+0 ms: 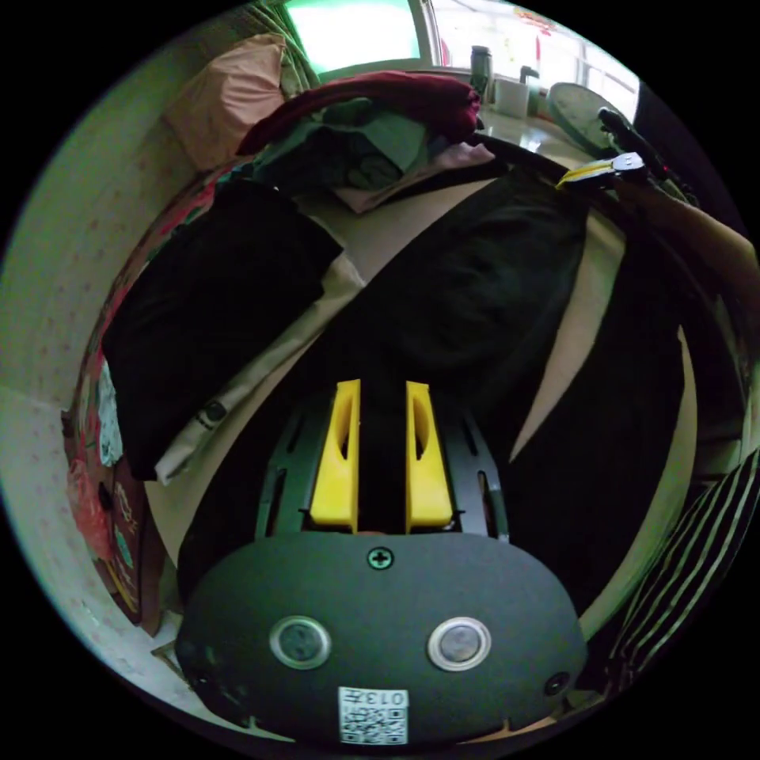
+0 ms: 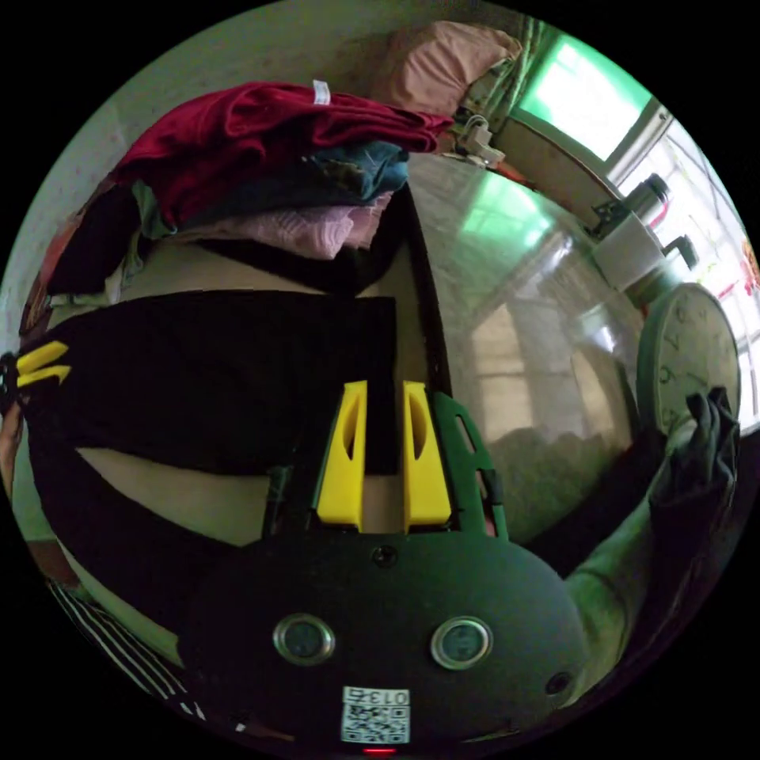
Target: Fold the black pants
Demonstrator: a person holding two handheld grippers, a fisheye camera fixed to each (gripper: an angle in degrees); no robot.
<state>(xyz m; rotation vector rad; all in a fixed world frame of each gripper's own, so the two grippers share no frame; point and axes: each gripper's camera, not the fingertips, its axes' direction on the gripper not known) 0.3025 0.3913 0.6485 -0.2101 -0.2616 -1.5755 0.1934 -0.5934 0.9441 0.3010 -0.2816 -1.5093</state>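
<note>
Black pants (image 1: 483, 285) lay spread flat on the pale surface (image 1: 590, 301), one leg running straight ahead of the left hand-held gripper (image 1: 382, 451) and away from it. That gripper's yellow jaws stood close together with black cloth in the narrow gap; whether they pinched it, I could not tell. The right hand-held gripper (image 2: 384, 455) sat at the far end of the same leg (image 2: 222, 372), its long axis crossing the jaws; an edge of cloth showed between them, grip likewise uncertain. Each hand was nearest its own end. A stack of clothes (image 2: 269, 182) lay beyond the pants.
</note>
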